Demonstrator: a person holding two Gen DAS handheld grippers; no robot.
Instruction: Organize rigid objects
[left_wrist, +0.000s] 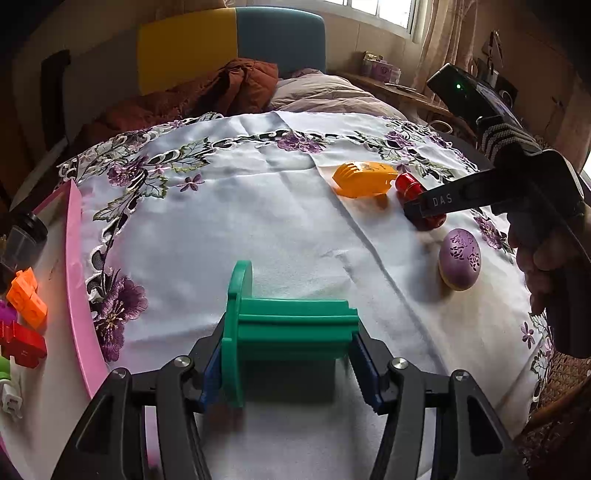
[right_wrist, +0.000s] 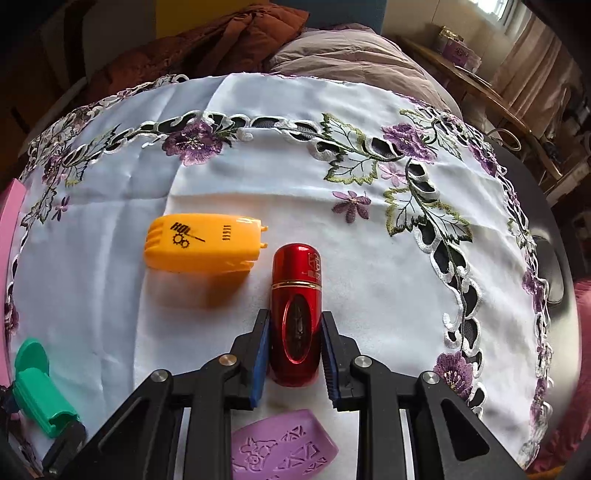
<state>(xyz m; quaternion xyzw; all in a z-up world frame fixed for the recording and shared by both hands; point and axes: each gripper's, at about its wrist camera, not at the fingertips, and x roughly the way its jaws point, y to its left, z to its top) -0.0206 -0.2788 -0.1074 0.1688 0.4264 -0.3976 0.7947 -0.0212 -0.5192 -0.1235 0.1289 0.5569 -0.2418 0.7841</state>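
On the worktop (right_wrist: 303, 206), under a white cloth (left_wrist: 258, 221) stitched with purple flowers, a pink tray (left_wrist: 79, 280) sits along the left edge as the left wrist view shows it. Inside the tray lie an orange block (left_wrist: 27, 299), a red block (left_wrist: 22, 345) and a few smaller pieces cut off by the picture's edge; a dark cup (left_wrist: 24, 236) stands at its far end.

Nearer the middle of the cloth, the left tongs (left_wrist: 288, 363) pinch a green spool-like part (left_wrist: 291, 328) across its ribbed body, its round flange on the left.

To the right, a purple oval case (left_wrist: 460, 258) with embossed patterns lies flat, just in front of the right tongs (right_wrist: 293, 350). An orange plastic shell (right_wrist: 201, 245) with black print lies beside and beyond it.

The right tongs close on a red capsule-shaped bottle (right_wrist: 295, 306) lying on the cloth, both blue pads against its sides, its capped end pointing away toward the orange shell.
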